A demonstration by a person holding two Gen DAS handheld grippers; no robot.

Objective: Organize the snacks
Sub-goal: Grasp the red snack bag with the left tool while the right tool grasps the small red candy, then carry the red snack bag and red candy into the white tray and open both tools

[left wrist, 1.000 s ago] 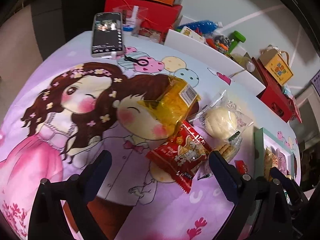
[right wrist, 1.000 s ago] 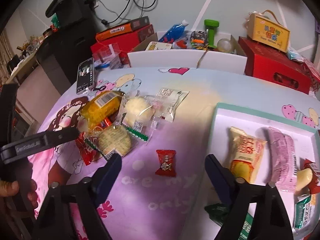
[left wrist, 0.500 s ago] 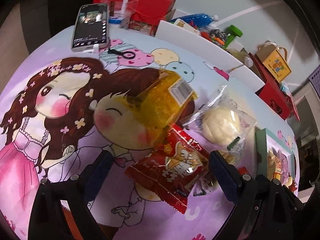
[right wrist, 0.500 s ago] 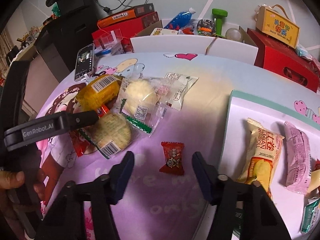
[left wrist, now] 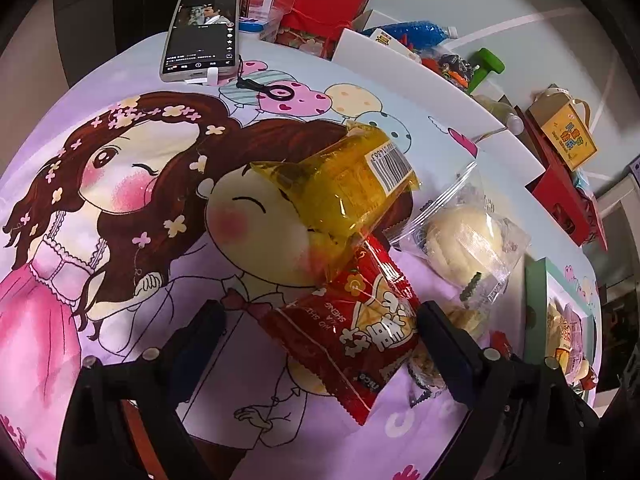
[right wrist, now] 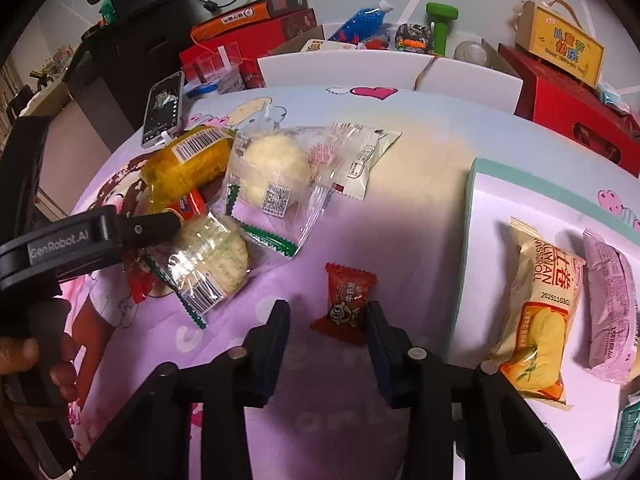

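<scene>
A red peanut snack packet (left wrist: 352,328) lies on the cartoon tablecloth between the wide-open fingers of my left gripper (left wrist: 320,320); its right finger is at the packet's edge. A yellow packet (left wrist: 344,188) partly overlaps it, with a clear-wrapped white bun (left wrist: 464,240) to the right. My right gripper (right wrist: 326,316) is open but narrowed, its fingers on either side of a small red candy (right wrist: 346,300). The white tray with a green rim (right wrist: 474,216) holds a yellow roll packet (right wrist: 540,304) and a pink packet (right wrist: 610,300).
A phone (left wrist: 200,36) lies at the table's far edge. Red boxes (right wrist: 572,108), a white box (right wrist: 340,68), a green dumbbell (right wrist: 442,20) and a yellow gift box (right wrist: 560,44) stand behind the table. A round cracker pack (right wrist: 212,256) and a white wrapper (right wrist: 360,152) lie mid-table.
My left gripper has moved forward until the red peanut packet lies between its fingers. My right gripper has moved in on the small red candy and its fingers have narrowed around it.
</scene>
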